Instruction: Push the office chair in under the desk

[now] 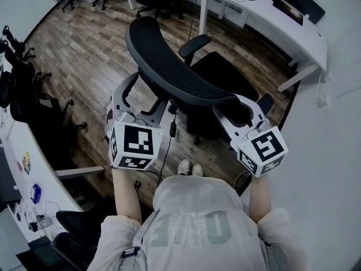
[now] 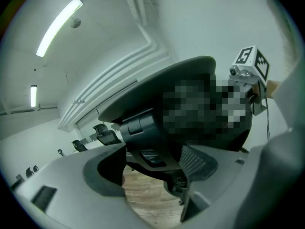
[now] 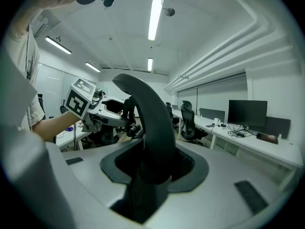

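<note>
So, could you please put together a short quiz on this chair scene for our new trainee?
1. True or false: the office chair is already pushed in under the desk.
2. Which part stands between the right gripper's jaws? A: an armrest. B: the backrest edge. C: the wheel base.
3. In one word, how do the left gripper's jaws stand?
Key: 1 false, it stands clear of the desk on the wood floor; 2 B; 3 apart.

Behind office chair [image 1: 169, 72], seemingly apart: desk [image 1: 271, 18]
</note>
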Demonstrator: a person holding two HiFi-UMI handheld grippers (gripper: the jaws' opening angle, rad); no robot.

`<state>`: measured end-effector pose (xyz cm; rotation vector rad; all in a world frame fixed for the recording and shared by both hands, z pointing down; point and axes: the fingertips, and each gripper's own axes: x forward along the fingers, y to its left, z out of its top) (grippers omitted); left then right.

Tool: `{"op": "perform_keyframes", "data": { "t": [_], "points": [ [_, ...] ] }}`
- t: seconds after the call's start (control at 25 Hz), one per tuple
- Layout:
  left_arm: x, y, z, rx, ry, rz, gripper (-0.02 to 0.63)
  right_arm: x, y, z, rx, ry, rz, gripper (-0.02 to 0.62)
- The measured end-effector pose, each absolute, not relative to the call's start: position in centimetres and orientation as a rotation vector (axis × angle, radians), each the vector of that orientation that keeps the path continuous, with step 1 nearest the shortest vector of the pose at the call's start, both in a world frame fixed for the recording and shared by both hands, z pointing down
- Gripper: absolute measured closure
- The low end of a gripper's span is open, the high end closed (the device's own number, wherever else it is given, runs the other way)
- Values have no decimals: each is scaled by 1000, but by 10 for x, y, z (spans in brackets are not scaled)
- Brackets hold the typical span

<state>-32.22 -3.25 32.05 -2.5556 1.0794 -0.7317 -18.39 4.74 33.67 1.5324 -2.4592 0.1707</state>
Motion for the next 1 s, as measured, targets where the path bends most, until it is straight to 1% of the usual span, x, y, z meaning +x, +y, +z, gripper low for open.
{"op": "perform_keyframes", "data": {
  "t": [0.44, 0.72, 1.0],
  "points": [
    [-300, -57, 320, -2547, 1048, -735, 276, -165, 24, 334, 1525, -2454, 132, 436],
    [-250, -91, 322, -2548, 1051, -726, 276, -113, -10, 337, 1521, -2467, 136, 437],
    [-178, -131, 325, -2525, 1115, -753, 276, -40, -54, 338, 1456, -2508, 128, 442]
  ]
}}
